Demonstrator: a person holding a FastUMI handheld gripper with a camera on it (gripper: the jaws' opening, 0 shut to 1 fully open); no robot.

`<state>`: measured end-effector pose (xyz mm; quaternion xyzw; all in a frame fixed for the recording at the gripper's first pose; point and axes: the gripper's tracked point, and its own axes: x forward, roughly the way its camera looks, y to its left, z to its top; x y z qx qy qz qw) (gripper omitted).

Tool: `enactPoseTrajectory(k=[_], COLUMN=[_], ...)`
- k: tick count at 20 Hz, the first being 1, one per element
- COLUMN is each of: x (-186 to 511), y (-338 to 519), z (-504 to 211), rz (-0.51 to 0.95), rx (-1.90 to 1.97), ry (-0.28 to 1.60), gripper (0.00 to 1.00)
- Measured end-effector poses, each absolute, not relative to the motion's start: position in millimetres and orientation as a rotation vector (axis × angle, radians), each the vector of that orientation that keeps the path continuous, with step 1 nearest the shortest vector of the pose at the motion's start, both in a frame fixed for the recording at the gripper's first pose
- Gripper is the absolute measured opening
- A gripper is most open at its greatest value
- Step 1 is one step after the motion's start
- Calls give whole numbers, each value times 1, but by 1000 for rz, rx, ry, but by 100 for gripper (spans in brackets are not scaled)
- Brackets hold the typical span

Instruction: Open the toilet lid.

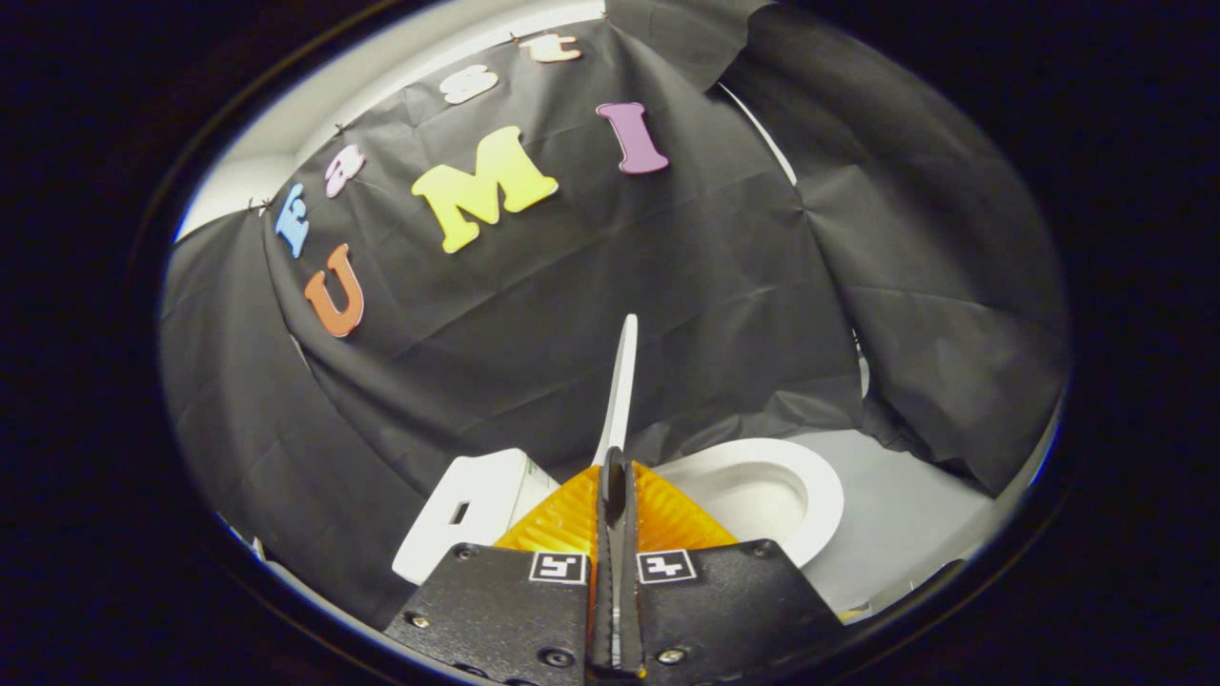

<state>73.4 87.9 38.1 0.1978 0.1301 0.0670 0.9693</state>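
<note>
Black cloth wall (591, 314) behind, white toilet bowl (762, 491) open just right of the fingers, white tank (467, 510) to their left, toilet lid (620, 391) raised upright, seen edge-on, gripper (613, 472) clamped on its lower edge, both fingers pressing it

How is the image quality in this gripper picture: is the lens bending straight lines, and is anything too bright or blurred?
Gripper view: strong fisheye bending, so the cloth wall curves like a dome. The toilet lid, seen edge-on and clamped by the gripper, stays fairly sharp. The toilet seat and tank look bright, a little washed out. The cloth is dim but its folds remain readable.
</note>
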Motion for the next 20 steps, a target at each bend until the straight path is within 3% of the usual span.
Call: enactPoseTrajectory(k=[20], x=[53], y=[203], z=[81], rz=[146], rx=[103], ry=[165], gripper=[6])
